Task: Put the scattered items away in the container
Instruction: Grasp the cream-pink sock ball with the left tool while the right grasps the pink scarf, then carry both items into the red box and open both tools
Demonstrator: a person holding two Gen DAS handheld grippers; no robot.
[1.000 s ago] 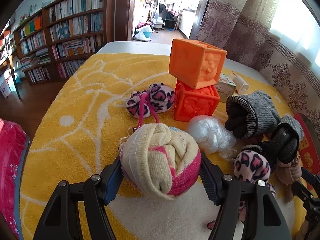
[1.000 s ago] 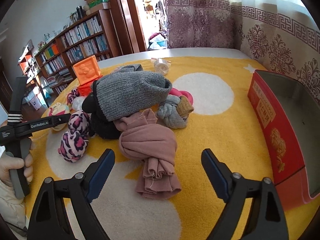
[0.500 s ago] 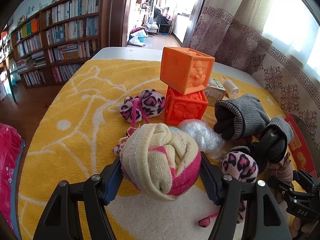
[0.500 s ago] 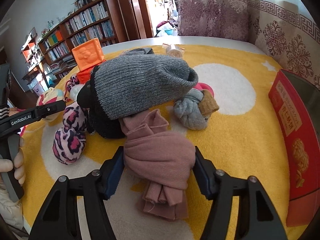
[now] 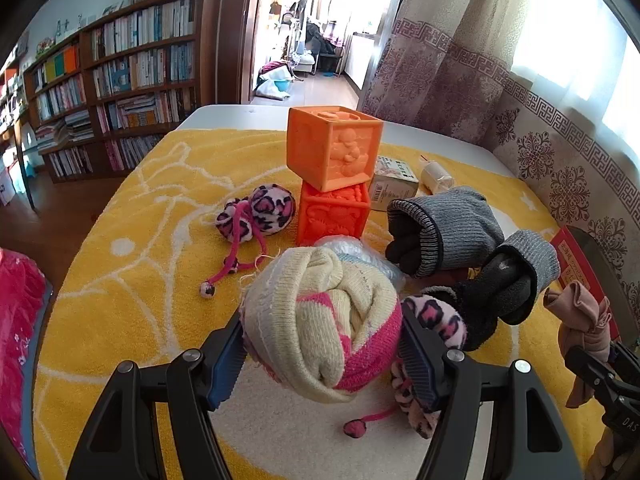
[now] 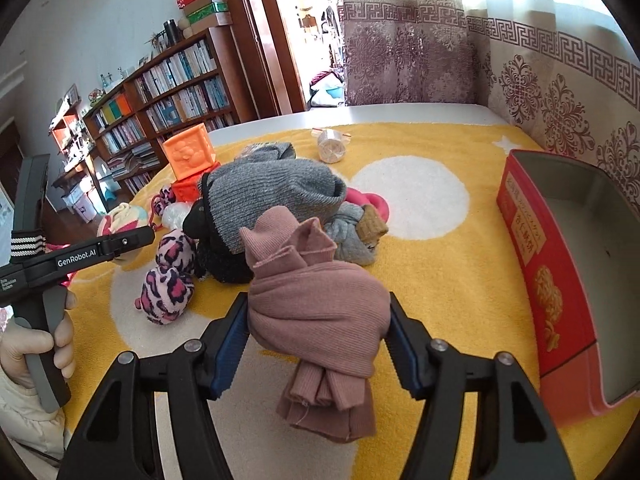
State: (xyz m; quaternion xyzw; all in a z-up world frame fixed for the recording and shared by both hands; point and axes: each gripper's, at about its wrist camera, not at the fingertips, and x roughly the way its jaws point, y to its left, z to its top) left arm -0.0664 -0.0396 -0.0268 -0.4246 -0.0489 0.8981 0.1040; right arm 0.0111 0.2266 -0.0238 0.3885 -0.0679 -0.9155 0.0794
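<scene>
My left gripper [image 5: 322, 354] is shut on a cream and pink sock ball [image 5: 324, 320], held above the yellow rug. My right gripper [image 6: 316, 338] is shut on a dusty pink sock bundle [image 6: 320, 308], lifted off the rug; it also shows at the right edge of the left wrist view [image 5: 580, 320]. The red box [image 6: 560, 280], open and grey inside, stands to the right. A grey and black sock pile [image 6: 272, 196], leopard-print socks [image 6: 170, 276] and a small grey sock bundle [image 6: 352, 228] lie on the rug.
Two stacked orange cubes [image 5: 334, 176] stand at the back of the rug [image 5: 140, 280], with a leopard sock ball [image 5: 260, 214], a clear plastic bag [image 5: 352, 246], a small carton [image 5: 394, 184] and a small clear jar [image 6: 330, 146]. Bookshelves [image 5: 120, 92] and curtains [image 6: 520, 60] lie beyond the bed.
My right gripper moved in, closed on the pink sock bundle and lifted it. My left gripper rose with the cream and pink sock ball still in it.
</scene>
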